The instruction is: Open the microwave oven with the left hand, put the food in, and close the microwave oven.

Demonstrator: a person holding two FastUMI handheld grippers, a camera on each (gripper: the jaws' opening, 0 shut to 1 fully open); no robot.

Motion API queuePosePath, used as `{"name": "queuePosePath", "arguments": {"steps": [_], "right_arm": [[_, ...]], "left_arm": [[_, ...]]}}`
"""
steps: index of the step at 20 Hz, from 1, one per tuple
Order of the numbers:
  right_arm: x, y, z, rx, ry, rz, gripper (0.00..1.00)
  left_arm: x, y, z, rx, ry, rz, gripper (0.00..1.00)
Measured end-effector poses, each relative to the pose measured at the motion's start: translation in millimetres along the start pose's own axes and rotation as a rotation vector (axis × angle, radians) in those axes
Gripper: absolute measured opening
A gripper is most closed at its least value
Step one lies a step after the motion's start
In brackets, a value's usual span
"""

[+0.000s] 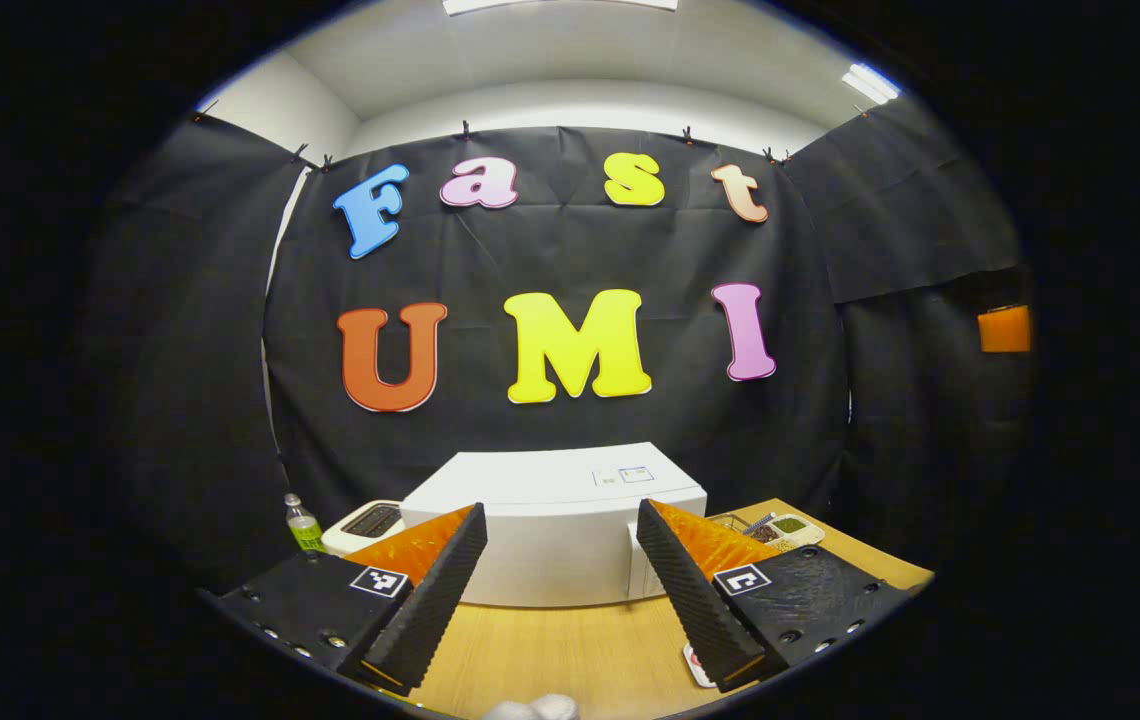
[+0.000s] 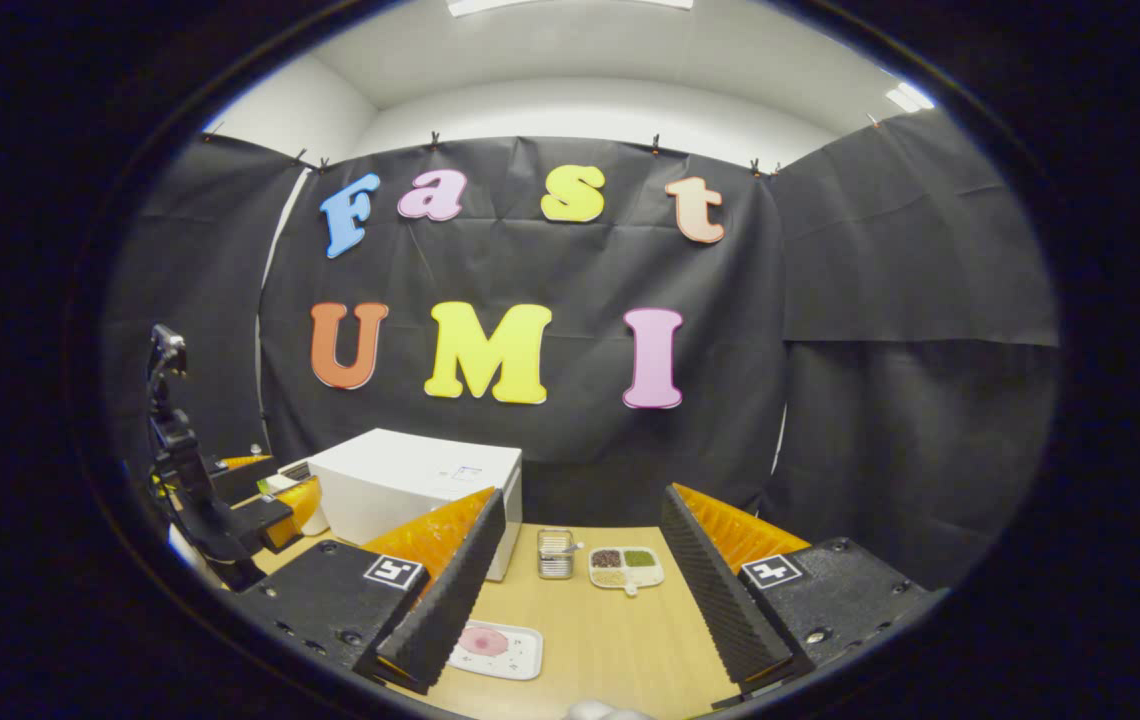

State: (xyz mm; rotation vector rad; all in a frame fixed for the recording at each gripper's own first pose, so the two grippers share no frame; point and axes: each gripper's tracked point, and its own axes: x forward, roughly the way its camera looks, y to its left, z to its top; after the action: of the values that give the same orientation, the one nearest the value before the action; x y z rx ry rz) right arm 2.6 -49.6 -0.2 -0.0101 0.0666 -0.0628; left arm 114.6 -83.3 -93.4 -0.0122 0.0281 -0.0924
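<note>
The white microwave stands at the back of the wooden table with its door shut. My left gripper is open in front of it, some way off, with nothing between the fingers. In the right gripper view the microwave stands to the left. The food, a pink piece on a white tray, lies on the table just below my right gripper's left finger. My right gripper is open and empty above the table. The left gripper shows at the far left of this view.
Right of the microwave are a compartment dish of beans and a small metal container. Left of it stand a green-labelled bottle and a white appliance. The tray's edge peeks out under the left gripper's right finger.
</note>
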Motion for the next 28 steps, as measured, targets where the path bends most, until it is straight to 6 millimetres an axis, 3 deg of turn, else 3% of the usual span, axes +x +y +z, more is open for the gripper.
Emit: {"name": "queuePosePath", "arguments": {"steps": [1,2,3,6,7,11,12,13,14,16,17,18,19,20,22,23,24,25,28], "right_arm": [[0.4,-4.9,-1.0,-0.009,0.005,-0.013,1.00],[0.0,-7.9,0.3,-0.008,0.008,-0.021,0.92],[-0.8,-9.3,-0.3,0.000,0.012,-0.025,1.00],[0.0,-14.8,-5.1,-0.009,0.036,-0.040,1.00],[1.9,-15.8,-6.9,-0.014,0.044,-0.043,0.93],[9.4,-22.2,-15.1,-0.015,0.081,-0.063,0.93],[12.0,-23.6,-17.2,-0.015,0.089,-0.068,1.00],[15.1,-25.6,-19.3,-0.020,0.097,-0.074,0.93],[16.7,-27.9,-22.0,-0.032,0.106,-0.082,1.00],[19.9,-28.9,-25.4,-0.049,0.117,-0.090,1.00],[21.3,-29.0,-27.6,-0.057,0.125,-0.092,0.93],[22.3,-28.7,-30.3,-0.059,0.132,-0.092,0.93],[22.8,-29.6,-32.8,-0.060,0.139,-0.094,0.93],[23.8,-30.3,-34.1,-0.058,0.143,-0.096,1.00],[24.7,-33.9,-35.9,-0.058,0.148,-0.107,1.00],[25.2,-35.5,-38.4,-0.056,0.151,-0.113,1.00],[25.1,-37.0,-39.3,-0.052,0.157,-0.118,1.00],[24.2,-37.7,-40.0,-0.048,0.162,-0.119,0.97],[20.7,-41.5,-36.4,-0.045,0.156,-0.132,0.97]], "left_arm": [[12.3,-7.6,-9.1,0.000,-0.001,-0.007,0.95],[25.9,-14.5,-18.5,0.007,-0.004,-0.016,0.95],[38.2,-21.4,-31.1,0.012,0.009,-0.022,0.95],[74.7,-44.6,-70.6,0.002,0.051,-0.050,0.95],[86.3,-50.2,-80.1,0.002,0.065,-0.054,0.95],[130.9,-62.8,-125.3,0.003,0.137,-0.049,0.95],[139.8,-64.2,-138.6,0.004,0.161,-0.045,0.95],[147.6,-65.4,-147.3,0.003,0.180,-0.044,0.96],[153.8,-67.0,-152.9,0.002,0.184,-0.044,0.95],[165.5,-67.7,-157.8,0.002,0.176,-0.042,0.95],[169.9,-67.7,-158.7,0.001,0.171,-0.039,0.80],[170.8,-69.9,-161.6,-0.003,0.176,-0.049,0.89],[171.9,-67.3,-161.0,-0.003,0.170,-0.039,0.69],[176.5,-65.9,-159.9,-0.006,0.163,-0.037,0.57],[179.4,-75.8,-161.7,-0.016,0.172,-0.066,0.50],[183.9,-78.9,-171.4,-0.007,0.191,-0.066,0.32],[174.5,-77.0,-165.0,-0.002,0.194,-0.060,0.17],[173.1,-76.0,-166.5,0.001,0.199,-0.053,0.28],[176.3,-76.7,-175.4,-0.014,0.230,-0.054,0.29]]}}
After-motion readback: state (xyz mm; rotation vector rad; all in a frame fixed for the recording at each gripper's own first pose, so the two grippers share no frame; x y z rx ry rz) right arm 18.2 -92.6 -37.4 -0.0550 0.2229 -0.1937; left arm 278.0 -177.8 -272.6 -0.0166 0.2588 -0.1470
